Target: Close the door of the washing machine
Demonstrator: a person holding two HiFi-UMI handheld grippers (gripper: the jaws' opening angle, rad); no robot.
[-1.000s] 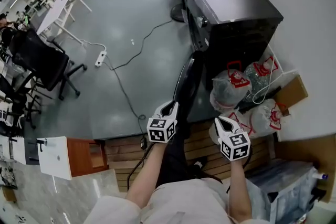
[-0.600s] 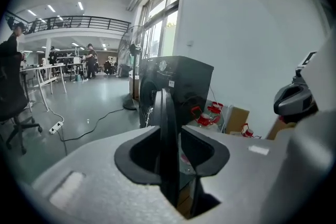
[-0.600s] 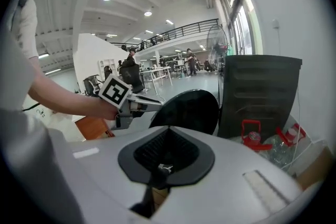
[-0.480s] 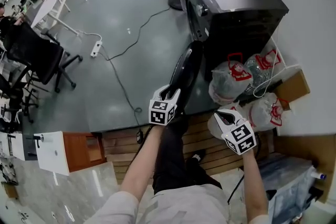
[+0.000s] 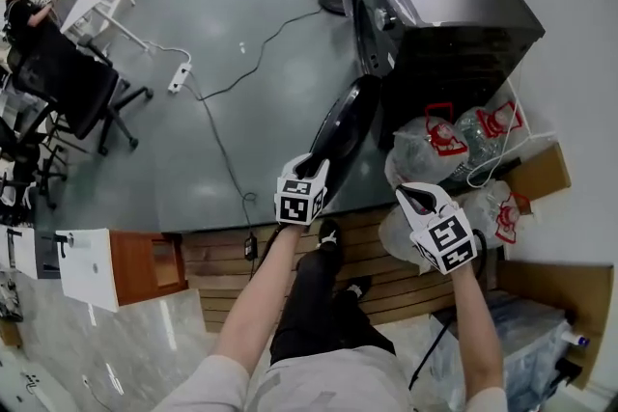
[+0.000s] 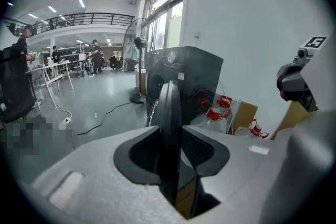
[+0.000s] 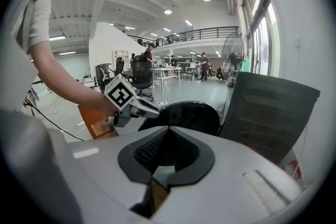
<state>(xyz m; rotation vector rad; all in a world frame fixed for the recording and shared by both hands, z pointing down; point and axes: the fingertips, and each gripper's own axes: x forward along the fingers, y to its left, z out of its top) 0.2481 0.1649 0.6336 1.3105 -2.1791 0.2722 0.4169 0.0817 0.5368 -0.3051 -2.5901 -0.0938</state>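
From the head view, the black box-shaped washing machine (image 5: 435, 5) stands against the pale wall. Its dark round glass door (image 5: 343, 135) swings out wide toward me over the grey floor (image 5: 241, 130). The left gripper (image 5: 317, 171) sits at the door's near rim. The right gripper (image 5: 413, 196) hangs apart from it, to the right of the door, just in front of the clear plastic bags with red handles (image 5: 425, 145) heaped beside the machine. Below both grippers lie pale wooden planks (image 5: 362, 256). A black cable (image 5: 227, 159) trails across the floor to a white power strip (image 5: 181, 78), and a black office chair (image 5: 77, 92) stands well to the left.

In the left gripper view, the door (image 6: 170, 110) runs edge-on straight into the left gripper (image 6: 176, 152). Its rim fills the gap, and the fingers (image 6: 139, 157) have just been closing and now pinch it from both sides. Beyond it stands the washing machine (image 6: 186, 73) with the bags (image 6: 215, 110) at its side, and the right gripper (image 6: 294, 78) shows at the right edge.

In the right gripper view, the fingers (image 7: 142, 157) of the right gripper (image 7: 167, 157) are pressed together with nothing between them. Ahead I see the door (image 7: 191, 115), the left gripper (image 7: 128, 102) on its left rim, and the washing machine (image 7: 268, 113) to the right.
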